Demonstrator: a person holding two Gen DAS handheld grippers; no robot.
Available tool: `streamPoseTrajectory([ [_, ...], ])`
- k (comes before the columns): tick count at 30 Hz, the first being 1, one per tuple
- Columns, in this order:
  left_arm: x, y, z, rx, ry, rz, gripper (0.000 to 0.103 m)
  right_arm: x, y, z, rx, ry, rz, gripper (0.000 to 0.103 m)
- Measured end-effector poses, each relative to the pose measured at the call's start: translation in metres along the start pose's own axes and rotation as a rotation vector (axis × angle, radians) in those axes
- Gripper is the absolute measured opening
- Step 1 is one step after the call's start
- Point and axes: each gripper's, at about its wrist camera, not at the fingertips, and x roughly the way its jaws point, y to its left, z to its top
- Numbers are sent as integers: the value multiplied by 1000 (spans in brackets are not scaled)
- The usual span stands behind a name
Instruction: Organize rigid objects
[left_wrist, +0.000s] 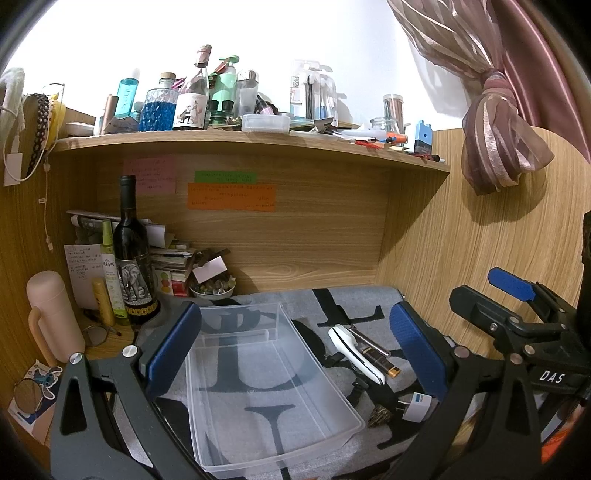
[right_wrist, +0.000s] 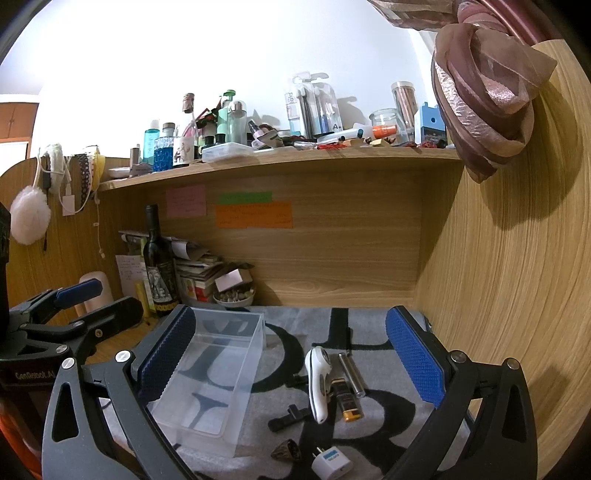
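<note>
A clear plastic box (left_wrist: 269, 384) lies empty on a grey cloth with black letters (left_wrist: 373, 306); it also shows in the right wrist view (right_wrist: 207, 373). Right of it lie a white handheld device (right_wrist: 318, 384), a metal tube (right_wrist: 351, 373), a brown-gold lighter (right_wrist: 348, 402), a black clip (right_wrist: 290, 415), a brown shell-like piece (right_wrist: 288, 450) and a white plug adapter (right_wrist: 331, 463). My left gripper (left_wrist: 295, 350) is open and empty above the box. My right gripper (right_wrist: 291, 365) is open and empty above the small objects.
A dark wine bottle (left_wrist: 133, 258), a pink flask (left_wrist: 55, 317), papers and a bowl of small items (left_wrist: 212, 288) crowd the back left. A cluttered shelf (left_wrist: 258, 144) runs overhead. A wooden wall (right_wrist: 517, 295) closes the right side. A curtain knot (right_wrist: 487, 99) hangs above.
</note>
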Motion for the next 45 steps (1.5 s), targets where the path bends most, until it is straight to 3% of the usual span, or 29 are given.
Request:
streamPoseTrajectory([
  [20,-1,0,3,-10,6,-4,103,0,2,3,-6,4,0,103],
  [31,24,26,-6,-58,114,16,103,22,-5,-10,5,69,-18,103],
  [33,31,35,-10,-67,150,47,97,29,-9,-16,17,94,-27,103],
  [35,39,43,-17,-72,193,102,83,35,-14,-23,31,129,-35,103],
  [37,47,53,-23,-82,232,134,83,38,-17,-29,37,155,-45,103],
  [45,77,80,-49,-102,400,143,63,54,-35,-56,45,291,-86,88],
])
